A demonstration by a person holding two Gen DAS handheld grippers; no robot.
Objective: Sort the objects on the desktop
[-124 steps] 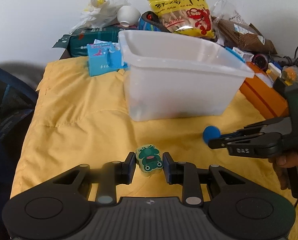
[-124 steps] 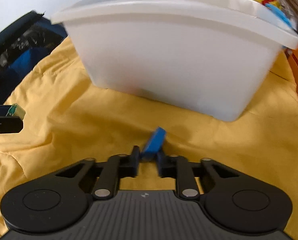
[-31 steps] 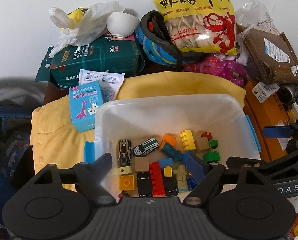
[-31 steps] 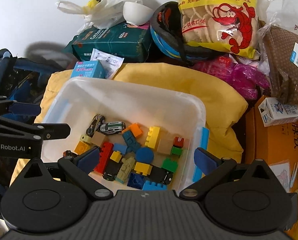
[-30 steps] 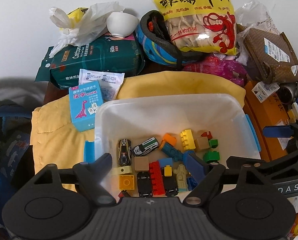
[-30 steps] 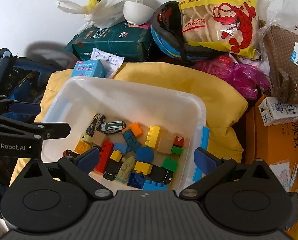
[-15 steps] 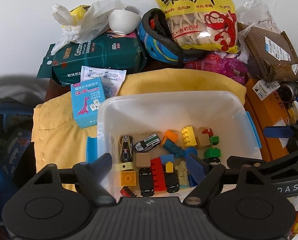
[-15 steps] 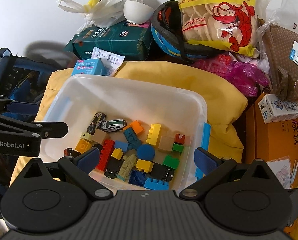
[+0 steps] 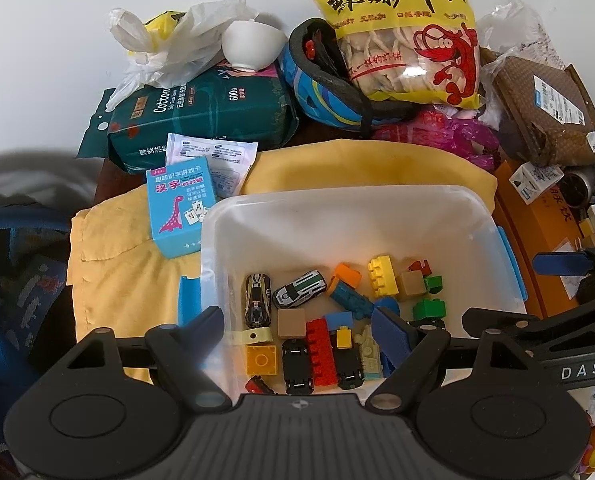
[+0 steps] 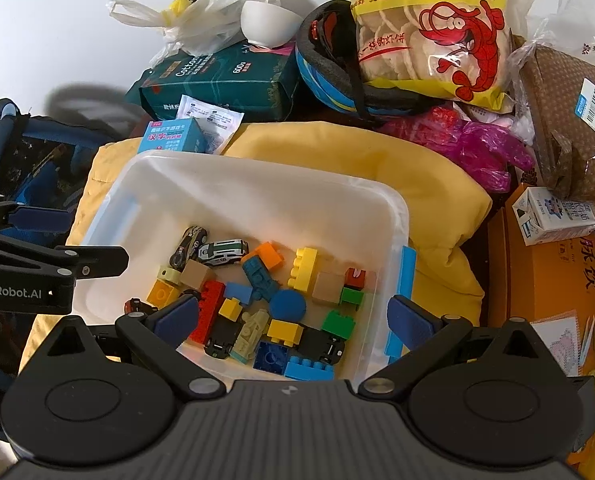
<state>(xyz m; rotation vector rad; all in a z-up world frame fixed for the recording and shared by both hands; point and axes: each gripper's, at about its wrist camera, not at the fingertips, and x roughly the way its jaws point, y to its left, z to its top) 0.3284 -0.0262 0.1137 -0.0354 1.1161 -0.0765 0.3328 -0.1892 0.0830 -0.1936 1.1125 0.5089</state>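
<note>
A white plastic bin (image 9: 337, 208) (image 10: 257, 184) sits on a yellow cloth (image 9: 129, 272). It holds several toy bricks and toy cars, among them a yellow brick (image 9: 382, 276), a red brick (image 9: 320, 351), a white-green car (image 9: 299, 289) and a blue disc (image 10: 286, 303). My left gripper (image 9: 297, 332) hovers over the bin's near side, open and empty. My right gripper (image 10: 293, 316) hovers over the bin's right half, open and empty. Each gripper shows at the edge of the other's view.
A blue card box (image 9: 179, 206) lies left of the bin. Behind it are a green tissue pack (image 9: 201, 116), a white bowl (image 9: 249, 46), a blue helmet (image 9: 325, 88), a yellow snack bag (image 9: 405, 32) and brown parcels (image 9: 545, 108). An orange box (image 10: 549, 292) stands at the right.
Both grippers, which held toys low over the cloth four seconds ago, now hang open above the bin. Over the last second both views have crept slightly downward.
</note>
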